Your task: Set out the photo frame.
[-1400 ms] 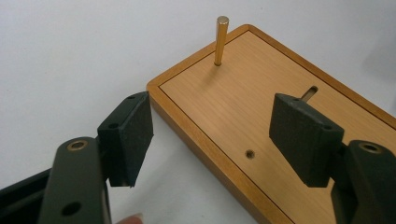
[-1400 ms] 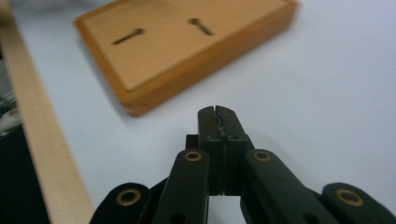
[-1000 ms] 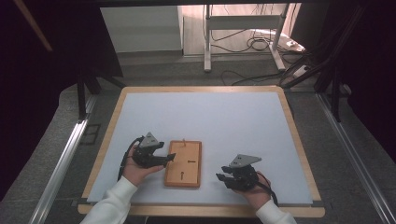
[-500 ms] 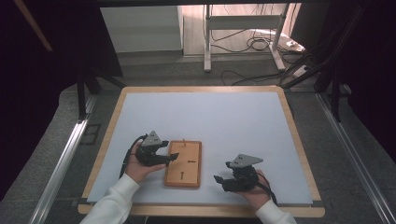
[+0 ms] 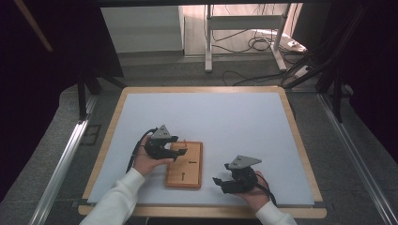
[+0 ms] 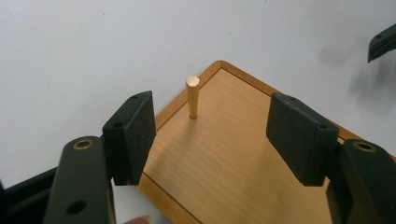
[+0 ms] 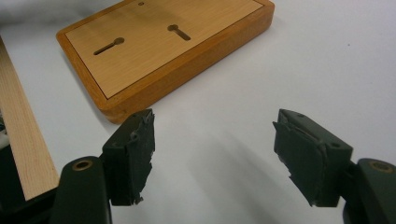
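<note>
A wooden board (image 5: 192, 172) with two keyhole slots lies on the white mat near the front edge. A short brass peg (image 6: 192, 95) stands upright near one corner of the board (image 6: 224, 154). My left gripper (image 5: 172, 151) hovers over the board's left far corner, open. In the left gripper view the gripper (image 6: 212, 126) frames the peg, which stands ahead of the pads and apart from them. My right gripper (image 5: 219, 183) sits low over the mat, to the right of the board. Its jaws (image 7: 215, 144) have just been opening and nothing lies between them. The board (image 7: 159, 46) lies beyond them.
The white mat (image 5: 220, 117) covers a table with a wooden rim (image 5: 300, 145); that rim (image 7: 18, 140) runs close by the right gripper. Beyond the table stand a metal frame (image 5: 244, 28) and floor cables (image 5: 253, 44). Dark rails flank both sides.
My left gripper has moved to the right, over the board's left edge toward the peg. The right hand has kept its place.
</note>
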### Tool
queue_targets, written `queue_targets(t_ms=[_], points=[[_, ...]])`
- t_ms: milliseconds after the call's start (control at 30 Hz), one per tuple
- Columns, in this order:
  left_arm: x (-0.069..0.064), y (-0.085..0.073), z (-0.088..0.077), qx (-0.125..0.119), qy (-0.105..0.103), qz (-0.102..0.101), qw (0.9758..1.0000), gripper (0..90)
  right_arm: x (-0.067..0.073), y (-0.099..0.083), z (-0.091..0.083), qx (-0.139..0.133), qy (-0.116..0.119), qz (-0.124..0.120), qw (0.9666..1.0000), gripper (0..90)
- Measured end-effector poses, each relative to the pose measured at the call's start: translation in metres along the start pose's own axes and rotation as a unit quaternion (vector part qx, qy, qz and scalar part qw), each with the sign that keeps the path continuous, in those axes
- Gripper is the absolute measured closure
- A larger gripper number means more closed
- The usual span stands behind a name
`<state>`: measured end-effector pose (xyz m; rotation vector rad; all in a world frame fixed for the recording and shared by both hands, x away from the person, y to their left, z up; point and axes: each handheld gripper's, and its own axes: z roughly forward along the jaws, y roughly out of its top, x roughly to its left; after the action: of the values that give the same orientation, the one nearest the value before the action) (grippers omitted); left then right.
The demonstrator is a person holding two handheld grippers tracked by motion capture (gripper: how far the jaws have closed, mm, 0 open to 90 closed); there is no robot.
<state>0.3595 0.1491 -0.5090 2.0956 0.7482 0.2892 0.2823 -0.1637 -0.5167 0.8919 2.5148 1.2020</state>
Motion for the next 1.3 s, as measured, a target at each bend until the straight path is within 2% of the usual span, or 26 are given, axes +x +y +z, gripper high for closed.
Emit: queue_targets(t_ms=[133,300,400,567,600,700,833,967,1133,1167,1200,1233,1267,1300], points=[[0.001,0.002,0.009,0.008,0.001,0.007,0.9999,36.9,0.0,0.0,0.0,-0.001,0.001,0.0,1.0,28.9],[0.003,0.004,0.019,0.018,0.001,0.015,0.9997,46.4,0.0,0.0,0.0,0.0,0.0,0.001,1.0,28.9],[0.006,0.003,0.023,0.015,-0.009,0.015,0.9997,55.6,0.001,0.0,0.001,-0.001,0.002,0.0,1.0,28.9],[0.009,0.004,0.027,0.01,-0.013,0.016,0.9997,64.1,0.002,0.0,0.001,-0.002,0.003,0.002,1.0,28.8],[0.01,0.004,0.028,0.01,-0.014,0.017,0.9997,68.9,0.003,0.001,0.001,-0.001,0.003,0.0,1.0,28.6],[0.011,0.005,0.03,0.01,-0.014,0.023,0.9996,73.9,0.005,0.002,0.001,-0.002,0.002,-0.006,1.0,28.2],[0.013,0.005,0.031,0.01,-0.014,0.019,0.9997,83.0,0.009,0.005,0.0,-0.004,-0.003,-0.018,0.9998,27.1],[0.017,0.004,0.031,0.009,-0.026,0.011,0.9996,83.8,0.013,0.007,0.001,-0.003,-0.002,-0.032,0.9995,26.4],[0.02,0.008,0.031,0.023,-0.039,-0.005,0.999,84.1,0.019,0.009,0.004,0.003,-0.002,-0.05,0.9988,25.5],[0.021,0.009,0.032,0.027,-0.041,-0.01,0.9987,84.2,0.02,0.009,0.005,0.003,-0.004,-0.055,0.9985,25.1],[0.021,0.01,0.032,0.033,-0.043,-0.012,0.9985,84.0,0.025,0.012,0.006,0.006,-0.014,-0.074,0.9972,23.7],[0.022,0.011,0.032,0.037,-0.044,-0.013,0.9983,84.0,0.025,0.012,0.006,0.006,-0.014,-0.074,0.9972,23.7],[0.022,0.012,0.032,0.038,-0.046,-0.019,0.998,83.9,0.03,0.014,0.008,0.009,-0.024,-0.09,0.9956,22.1],[0.022,0.012,0.032,0.04,-0.047,-0.022,0.9978,83.9,0.03,0.014,0.008,0.009,-0.024,-0.09,0.9956,22.1]])
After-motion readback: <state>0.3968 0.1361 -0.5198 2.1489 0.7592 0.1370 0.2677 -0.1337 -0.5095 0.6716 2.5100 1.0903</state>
